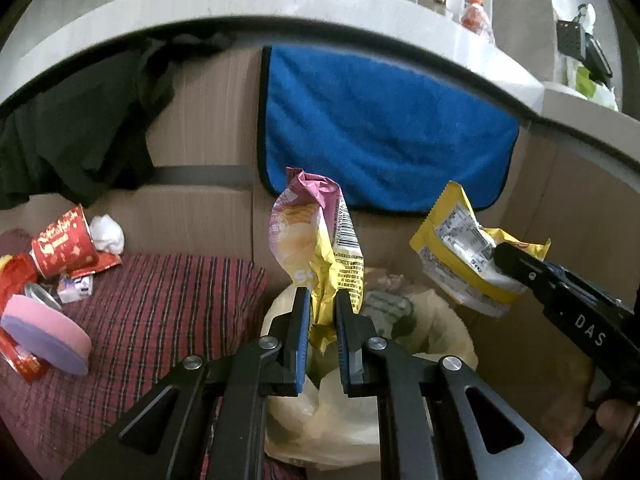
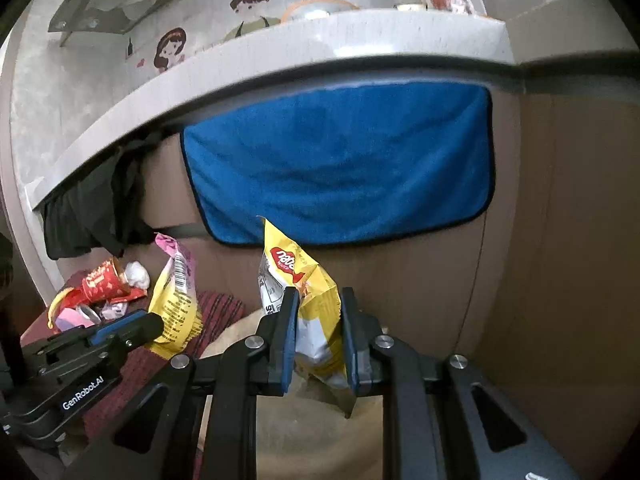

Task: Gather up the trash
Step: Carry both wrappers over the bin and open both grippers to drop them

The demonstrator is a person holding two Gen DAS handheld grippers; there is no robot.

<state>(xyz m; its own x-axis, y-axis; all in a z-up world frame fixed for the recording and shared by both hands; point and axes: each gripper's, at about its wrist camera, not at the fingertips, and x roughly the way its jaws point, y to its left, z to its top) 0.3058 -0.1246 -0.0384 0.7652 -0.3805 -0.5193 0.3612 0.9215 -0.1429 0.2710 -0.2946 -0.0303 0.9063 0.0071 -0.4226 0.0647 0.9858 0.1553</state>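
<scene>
Evidently both wrappers are clamped for dropping: left hand-held gripper (image 1: 323, 300) pinches the pink-yellow wrapper (image 1: 316, 236) above the trash bag (image 1: 448, 320), right hand-held gripper (image 2: 319, 300) grips the yellow packet (image 2: 308, 292) nearby.

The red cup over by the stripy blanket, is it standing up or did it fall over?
Fallen over. The red cup lies tilted on its side among the other trash, its open mouth turned toward the crumpled white tissue.
</scene>
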